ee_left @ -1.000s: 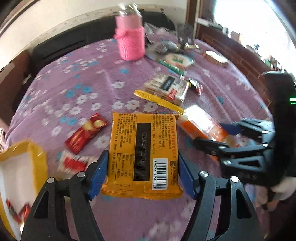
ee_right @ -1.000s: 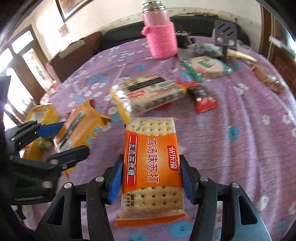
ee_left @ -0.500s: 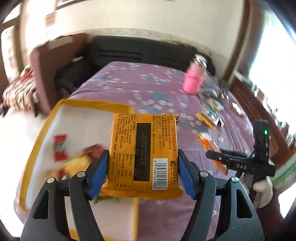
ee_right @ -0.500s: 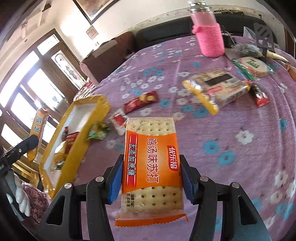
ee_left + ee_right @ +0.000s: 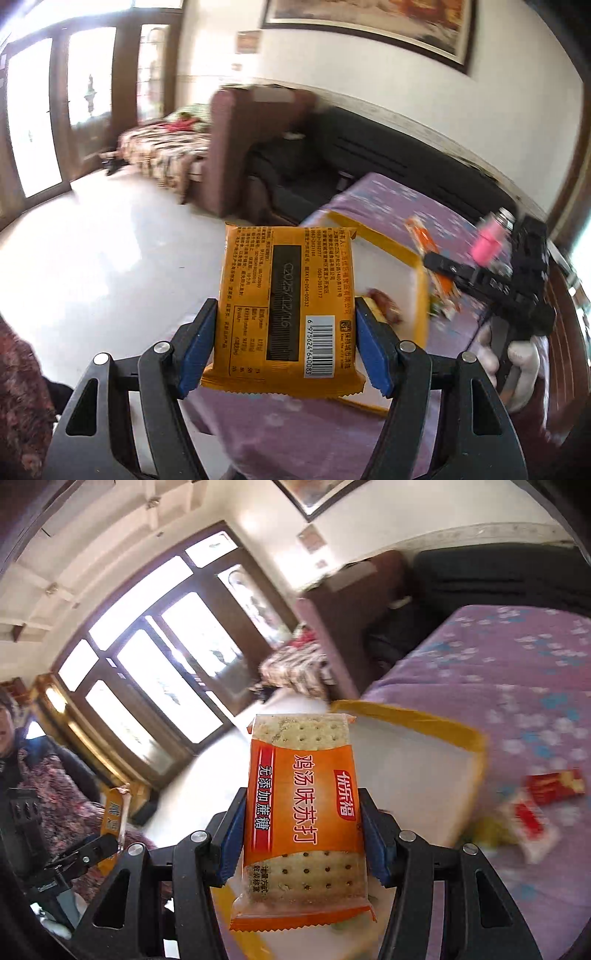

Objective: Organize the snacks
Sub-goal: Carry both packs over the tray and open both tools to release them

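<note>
My left gripper is shut on a yellow-orange snack pack, barcode side up, held in the air over the near left corner of the yellow-rimmed white tray. My right gripper is shut on an orange soda cracker pack, held above the same tray. In the left wrist view the right gripper shows at the right with its cracker pack. In the right wrist view the left gripper shows at lower left with its pack.
The tray sits at the edge of a table with a purple flowered cloth. Red snack packets lie on the cloth beside the tray. A pink bottle stands far back. White floor, a sofa and a person lie beyond.
Both grippers have swung left and pitched up with their packs, from over the table's scattered snacks to the tray at the table's edge. The room now fills both views.
</note>
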Action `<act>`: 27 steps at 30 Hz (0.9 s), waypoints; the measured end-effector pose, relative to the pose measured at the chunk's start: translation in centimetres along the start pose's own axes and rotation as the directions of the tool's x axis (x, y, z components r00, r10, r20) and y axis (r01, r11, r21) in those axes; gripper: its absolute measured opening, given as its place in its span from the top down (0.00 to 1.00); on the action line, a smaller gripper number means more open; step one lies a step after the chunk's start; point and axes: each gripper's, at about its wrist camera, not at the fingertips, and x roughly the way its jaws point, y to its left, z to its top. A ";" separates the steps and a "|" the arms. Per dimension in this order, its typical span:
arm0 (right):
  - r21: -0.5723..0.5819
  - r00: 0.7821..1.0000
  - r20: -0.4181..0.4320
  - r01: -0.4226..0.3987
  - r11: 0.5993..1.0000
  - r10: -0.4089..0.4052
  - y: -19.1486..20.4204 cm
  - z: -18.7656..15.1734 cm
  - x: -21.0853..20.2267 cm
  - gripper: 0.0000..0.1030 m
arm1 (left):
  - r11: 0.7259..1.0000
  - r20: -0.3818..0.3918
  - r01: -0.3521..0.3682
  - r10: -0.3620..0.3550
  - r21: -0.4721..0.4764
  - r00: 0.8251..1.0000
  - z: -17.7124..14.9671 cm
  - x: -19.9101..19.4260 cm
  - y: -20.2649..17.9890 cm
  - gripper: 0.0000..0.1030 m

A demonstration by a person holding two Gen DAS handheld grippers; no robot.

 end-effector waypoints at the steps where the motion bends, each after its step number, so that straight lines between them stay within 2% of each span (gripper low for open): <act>1: 0.016 1.000 0.006 -0.020 1.000 0.020 0.2 -0.3 0.6 0.46 | 1.000 0.001 -0.013 0.013 -0.007 1.000 0.1 0.1 0.4 0.32; 3: 0.035 0.999 0.027 -0.031 0.999 0.030 0.1 -1.0 1.0 0.46 | 1.000 0.000 -0.015 0.015 -0.021 1.000 0.1 0.6 0.8 0.32; 13: 0.061 0.997 0.004 0.081 0.995 -0.082 -2.3 -2.7 1.8 0.46 | 1.000 -0.018 -0.024 0.024 -0.014 1.000 0.0 2.1 -0.2 0.32; 21: 0.049 0.993 0.022 0.118 0.992 -0.119 -3.0 -2.8 1.1 0.46 | 1.000 -0.050 -0.013 0.014 0.009 0.999 0.1 3.5 -0.9 0.32; 27: 0.037 0.992 -0.008 0.127 0.991 -0.127 -2.8 -2.6 1.3 0.46 | 1.000 -0.084 0.006 -0.005 0.023 0.996 -0.4 5.8 -1.0 0.32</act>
